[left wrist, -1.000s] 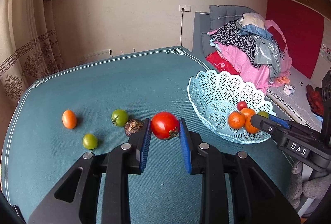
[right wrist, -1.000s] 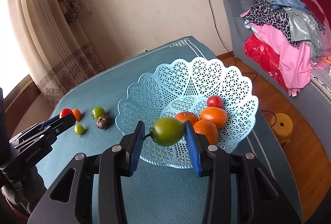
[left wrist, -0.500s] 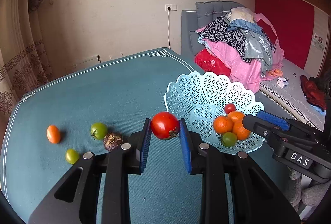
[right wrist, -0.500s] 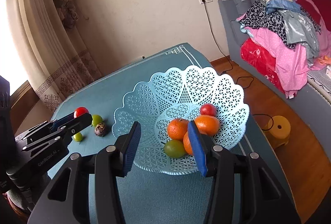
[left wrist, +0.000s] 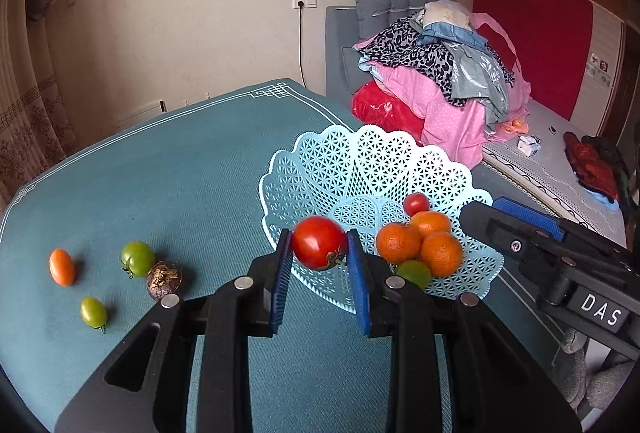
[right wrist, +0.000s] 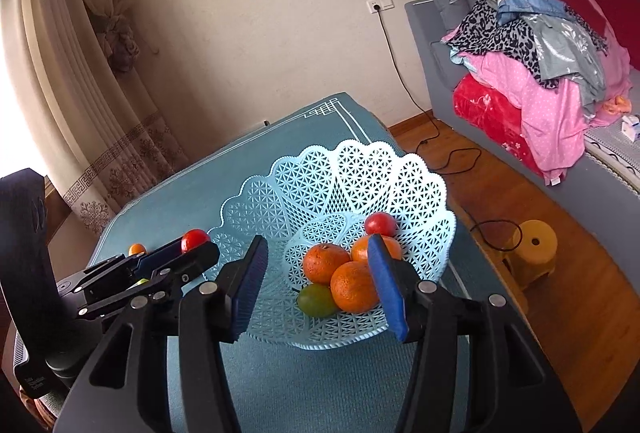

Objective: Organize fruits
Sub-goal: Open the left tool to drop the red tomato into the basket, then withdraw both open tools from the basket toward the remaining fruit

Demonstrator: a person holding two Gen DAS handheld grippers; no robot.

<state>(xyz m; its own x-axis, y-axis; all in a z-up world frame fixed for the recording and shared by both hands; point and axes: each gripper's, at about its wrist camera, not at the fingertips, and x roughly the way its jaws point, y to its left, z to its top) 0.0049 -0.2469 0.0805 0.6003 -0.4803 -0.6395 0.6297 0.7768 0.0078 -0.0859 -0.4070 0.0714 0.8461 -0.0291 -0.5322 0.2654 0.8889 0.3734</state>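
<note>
Blue ribbed pads of the left gripper (left wrist: 319,247) are clamped on a red tomato (left wrist: 319,242), one pad on each flank, its green calyx turned down and toward the camera; the tomato hangs above the near-left rim of the pale blue lattice basket (left wrist: 320,161). The right gripper (right wrist: 318,273) has nothing between its pads: its jaws have just been opening and now stand apart over the basket's near side (in the left wrist view it enters from the right, over the basket's edge). Inside the basket lie three mandarins (right wrist: 326,263) bunched together, a green tomato (right wrist: 316,300) tucked against their near side, and a small red tomato (right wrist: 380,224) behind them. Out on the teal tablecloth (left wrist: 168,173), well to the left of the basket, four more pieces wait: a green tomato (left wrist: 137,258) touching or just beside a brown wrinkled fruit (left wrist: 164,280), a smaller yellow-green tomato (left wrist: 93,312) nearer the camera, and an orange oval tomato (left wrist: 62,266) farthest left. Beyond the table's far corner stands a grey sofa (left wrist: 344,29) heaped with clothes (left wrist: 440,73), and a yellow stool (right wrist: 534,249) sits on the wooden floor to the right of the table.
</note>
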